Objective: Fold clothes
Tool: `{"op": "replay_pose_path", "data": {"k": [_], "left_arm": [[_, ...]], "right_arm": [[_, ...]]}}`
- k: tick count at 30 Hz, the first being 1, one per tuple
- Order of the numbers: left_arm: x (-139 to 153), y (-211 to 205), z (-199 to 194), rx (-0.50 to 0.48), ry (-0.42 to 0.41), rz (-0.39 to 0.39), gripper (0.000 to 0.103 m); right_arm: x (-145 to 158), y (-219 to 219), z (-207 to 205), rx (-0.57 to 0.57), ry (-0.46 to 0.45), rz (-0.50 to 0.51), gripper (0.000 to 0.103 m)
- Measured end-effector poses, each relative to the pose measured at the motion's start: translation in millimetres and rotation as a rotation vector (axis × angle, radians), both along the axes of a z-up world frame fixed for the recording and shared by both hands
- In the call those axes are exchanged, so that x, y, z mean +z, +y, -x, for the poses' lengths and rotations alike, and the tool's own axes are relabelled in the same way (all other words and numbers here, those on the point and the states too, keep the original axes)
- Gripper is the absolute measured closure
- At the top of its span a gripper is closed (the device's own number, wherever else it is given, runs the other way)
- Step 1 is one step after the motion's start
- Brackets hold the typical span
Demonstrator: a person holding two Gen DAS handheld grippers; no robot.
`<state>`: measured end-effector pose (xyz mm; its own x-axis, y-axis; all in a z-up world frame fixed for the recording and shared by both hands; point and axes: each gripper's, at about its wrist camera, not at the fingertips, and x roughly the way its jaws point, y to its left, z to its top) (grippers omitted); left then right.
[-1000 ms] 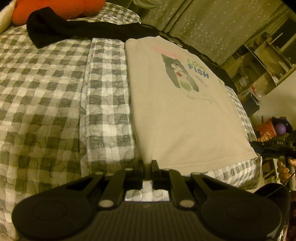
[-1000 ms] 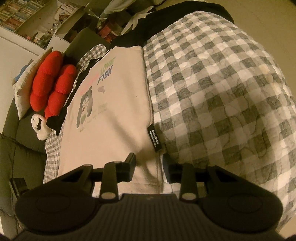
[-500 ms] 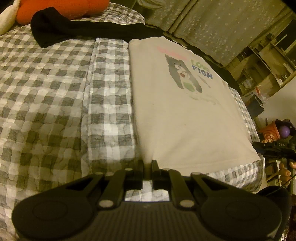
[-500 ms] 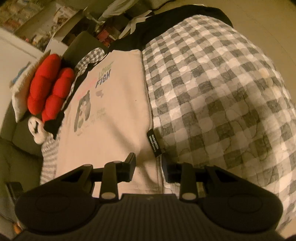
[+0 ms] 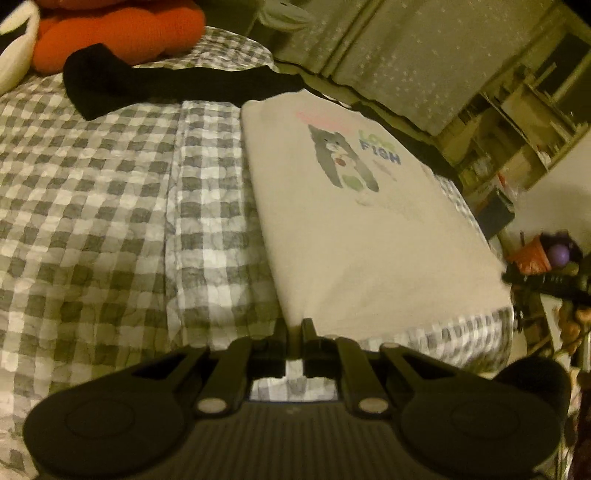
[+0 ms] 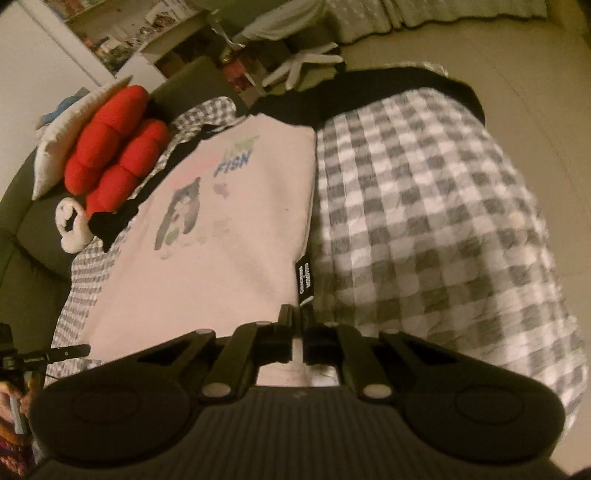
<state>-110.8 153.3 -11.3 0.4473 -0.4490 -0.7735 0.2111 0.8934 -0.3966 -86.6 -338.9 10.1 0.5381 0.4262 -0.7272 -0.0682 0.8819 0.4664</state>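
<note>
In the left wrist view, the left gripper [image 5: 294, 325] has its two fingers pressed together on the near left corner of the cream T-shirt [image 5: 354, 229], so a little cloth is pinched between them. The T-shirt lies flat on the grey-and-white checked quilt [image 5: 110, 206], with its print of a grey cat [image 5: 341, 157] facing up. A black garment [image 5: 147, 88] lies across the far part of the quilt, and an orange plush toy [image 5: 118, 29] sits behind it. At the right edge of this view the other gripper is seen only as a dark blurred shape. In the right wrist view, the right gripper [image 6: 296, 319] is also closed, pinching the near right corner of the T-shirt [image 6: 221, 266], just below a small black label [image 6: 305, 277] that sticks out from the side seam. The checked quilt [image 6: 424, 221] fills the right side. A red plush toy [image 6: 110, 144] and a white pillow [image 6: 62, 140] lie beyond the shirt at the left.
</note>
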Motion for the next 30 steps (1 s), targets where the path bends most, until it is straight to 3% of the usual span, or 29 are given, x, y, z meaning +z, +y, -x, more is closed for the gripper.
{"op": "replay_pose_path", "data": {"k": [3,9,13,14,16,17,22,24,26,30], "left_arm": [[-3,-5,0,-0.028,0.012,-0.036,0.096],[-20,-9,-11,-0.032,0.046,-0.094,0.096],[-18,-10,-14,-0.052,0.033,-0.1,0.092],[-16,-10,-15,-0.054,0.026,-0.103,0.089],[-12,-7,-15,-0.046,0.01,-0.105,0.068],[-10,-5,-15,-0.04,0.001,-0.105,0.065],[1,-5,-22,-0.009,-0.047,-0.107,0.056],[6,-6,-26,0.004,-0.067,-0.108,0.051],[10,-8,-29,0.016,-0.088,-0.11,0.045],[19,-18,-40,0.028,-0.126,-0.106,0.043]], "right_arm": [[0,2,0,0.031,0.009,0.023,0.099],[-30,6,-9,0.053,0.089,0.064,0.098],[-39,4,-16,0.053,0.095,0.039,0.092],[-39,4,-17,0.057,0.093,0.032,0.089],[-38,2,-19,0.067,0.096,0.016,0.088],[-38,1,-20,0.068,0.098,0.006,0.088],[-36,-8,-27,0.063,0.096,-0.032,0.086],[-34,-12,-30,0.057,0.085,-0.035,0.081],[-33,-17,-34,0.047,0.071,-0.043,0.059],[-32,-27,-44,0.025,0.04,-0.055,0.058]]}}
